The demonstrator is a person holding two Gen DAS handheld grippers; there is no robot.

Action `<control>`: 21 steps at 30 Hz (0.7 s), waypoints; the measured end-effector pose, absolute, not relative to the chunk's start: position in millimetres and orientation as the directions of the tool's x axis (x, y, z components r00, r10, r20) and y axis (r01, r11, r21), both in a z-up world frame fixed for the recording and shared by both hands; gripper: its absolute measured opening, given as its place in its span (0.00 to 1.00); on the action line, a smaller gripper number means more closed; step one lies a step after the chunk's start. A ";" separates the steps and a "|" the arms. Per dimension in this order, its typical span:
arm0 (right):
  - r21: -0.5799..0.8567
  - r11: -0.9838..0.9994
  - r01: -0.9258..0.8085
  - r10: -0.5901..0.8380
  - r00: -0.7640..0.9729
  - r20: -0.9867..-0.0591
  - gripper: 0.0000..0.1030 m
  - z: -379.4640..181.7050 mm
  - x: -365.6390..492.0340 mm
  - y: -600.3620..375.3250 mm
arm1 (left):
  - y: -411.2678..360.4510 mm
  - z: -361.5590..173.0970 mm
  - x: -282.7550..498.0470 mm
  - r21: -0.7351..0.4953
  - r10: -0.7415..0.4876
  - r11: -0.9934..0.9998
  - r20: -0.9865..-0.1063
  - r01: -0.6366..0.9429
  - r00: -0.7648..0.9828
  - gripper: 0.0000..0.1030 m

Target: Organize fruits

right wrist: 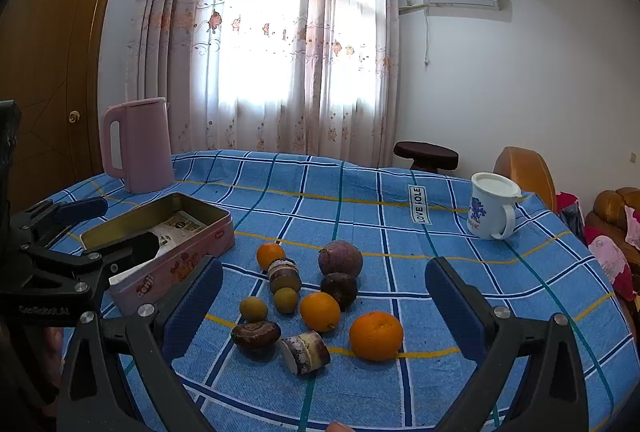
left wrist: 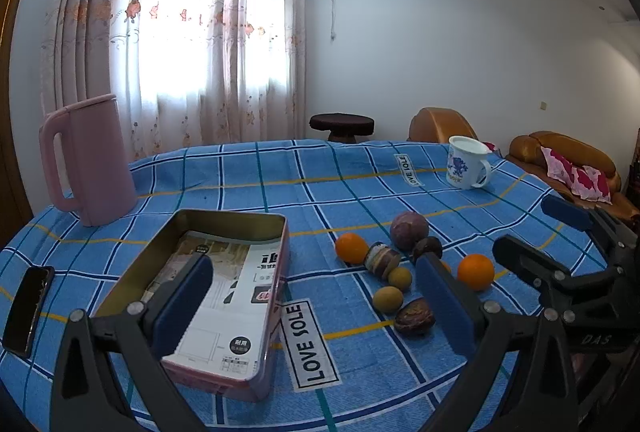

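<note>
Right wrist view: blue checked tablecloth (right wrist: 360, 183), curtained window (right wrist: 280, 31).

- Left gripper (left wrist: 316, 296) wide open, empty, above blue checked tablecloth (left wrist: 248, 167).
- Open pink tin (left wrist: 200, 292) lower left, printed leaflet (left wrist: 224, 296) inside.
- Fruit cluster right of tin: oranges (left wrist: 351, 248) (left wrist: 475, 272), large purple fruit (left wrist: 409, 231), small brown ones.
- Pink kettle (left wrist: 90, 159) far left; phone (left wrist: 28, 308) at edge.
- White mug (left wrist: 466, 163) far right.
- Right gripper (left wrist: 536, 232) entering at right, open.

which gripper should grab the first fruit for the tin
Right. The right gripper is open and faces the fruit pile, with an orange between its fingers' line. The left gripper sits over the tin.
</note>
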State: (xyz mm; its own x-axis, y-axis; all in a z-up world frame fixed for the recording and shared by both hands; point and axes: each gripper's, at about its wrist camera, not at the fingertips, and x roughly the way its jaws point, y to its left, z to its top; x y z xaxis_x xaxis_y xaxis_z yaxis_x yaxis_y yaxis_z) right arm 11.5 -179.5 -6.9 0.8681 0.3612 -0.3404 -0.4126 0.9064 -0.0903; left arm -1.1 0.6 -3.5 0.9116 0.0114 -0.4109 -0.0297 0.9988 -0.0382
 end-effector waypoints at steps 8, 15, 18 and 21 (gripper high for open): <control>-0.093 0.903 -0.420 0.366 0.864 -0.346 0.99 -9.0 9.8 -176.9 | 2.5 -3.9 -1.8 -0.041 0.011 0.999 -0.412 -0.031 0.911 1.00; -0.092 0.903 -0.420 0.366 0.863 -0.348 0.99 -8.9 8.4 -175.2 | 2.6 -3.6 -1.9 -0.041 0.011 0.999 -0.414 -0.031 0.910 1.00; -0.093 0.902 -0.422 0.367 0.862 -0.348 0.99 -9.4 7.4 -173.8 | 3.7 -3.7 -3.3 -0.043 0.010 0.999 -0.413 -0.031 0.911 1.00; -0.092 0.901 -0.425 0.370 0.860 -0.351 0.99 -10.0 7.9 -174.0 | 3.5 -3.8 -2.9 -0.043 0.011 0.999 -0.413 -0.031 0.911 1.00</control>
